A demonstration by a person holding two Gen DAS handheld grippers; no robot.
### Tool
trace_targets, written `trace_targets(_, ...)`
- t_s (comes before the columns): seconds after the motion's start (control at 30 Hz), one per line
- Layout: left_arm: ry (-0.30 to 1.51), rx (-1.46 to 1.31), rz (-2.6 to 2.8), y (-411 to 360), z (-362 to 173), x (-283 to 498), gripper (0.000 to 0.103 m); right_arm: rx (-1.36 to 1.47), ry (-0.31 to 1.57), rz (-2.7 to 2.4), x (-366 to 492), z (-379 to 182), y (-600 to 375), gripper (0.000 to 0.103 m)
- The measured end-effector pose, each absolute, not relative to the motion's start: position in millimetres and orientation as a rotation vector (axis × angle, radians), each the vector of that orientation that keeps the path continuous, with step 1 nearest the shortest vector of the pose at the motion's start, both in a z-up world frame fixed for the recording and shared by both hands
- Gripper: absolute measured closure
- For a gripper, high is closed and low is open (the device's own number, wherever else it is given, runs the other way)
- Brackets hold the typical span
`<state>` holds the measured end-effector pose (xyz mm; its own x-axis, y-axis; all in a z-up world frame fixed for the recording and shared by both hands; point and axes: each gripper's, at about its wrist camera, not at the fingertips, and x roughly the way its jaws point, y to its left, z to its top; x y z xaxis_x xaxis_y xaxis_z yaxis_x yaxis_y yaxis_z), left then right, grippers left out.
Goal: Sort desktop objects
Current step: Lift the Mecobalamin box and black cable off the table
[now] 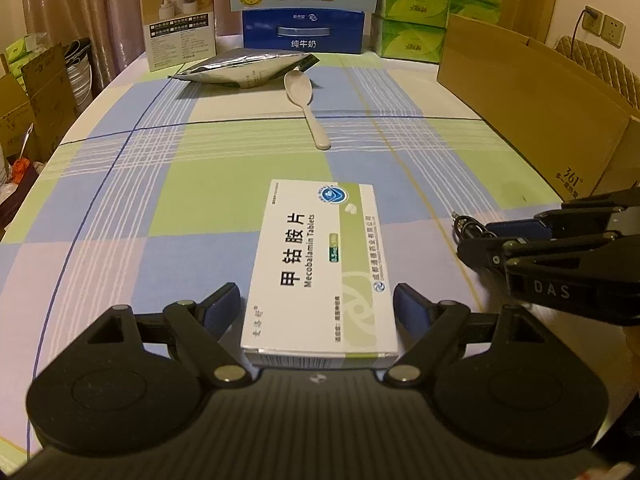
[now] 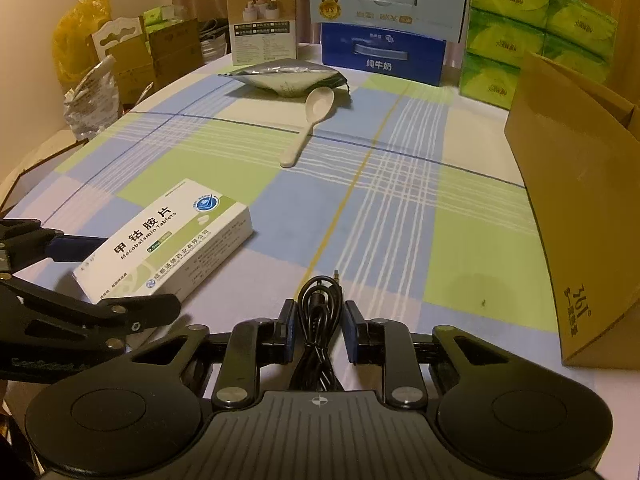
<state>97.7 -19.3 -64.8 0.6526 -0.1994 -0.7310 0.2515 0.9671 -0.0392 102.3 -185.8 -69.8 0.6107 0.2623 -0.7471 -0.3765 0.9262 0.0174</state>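
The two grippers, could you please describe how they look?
Both are matte black plastic. The left gripper and right gripper have jointed link arms with silver pivot pins, round discs either side, a ribbed centre body and blue finger pads. The right bears white "DAS" lettering.

So the tablet box lies flat on the tablecloth, sitting between the left gripper fingers, and the coiled cable is off to its right between the right gripper fingers. Further back there's a spoon with a foil pouch just behind it. A cardboard box stands along the right edge, and cartons and tissue packs line the far end.
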Motion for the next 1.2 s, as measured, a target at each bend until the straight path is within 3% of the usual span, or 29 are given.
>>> trace_targets(0.4, 0.814, 0.105, -0.282, -31, -68, 118, 0.023, -0.084, 0.850, 0.334, 105, -67, -194, 0.084)
trace_targets(0.83, 0.802, 0.114, -0.249, -33, -71, 121, 0.034, -0.064, 0.853, 0.331, 107, -66, -196, 0.084)
trace_targets(1.2, 0.804, 0.109, -0.243, -33, -70, 120, 0.036, -0.061, 0.853, 0.329, 107, -67, -195, 0.084)
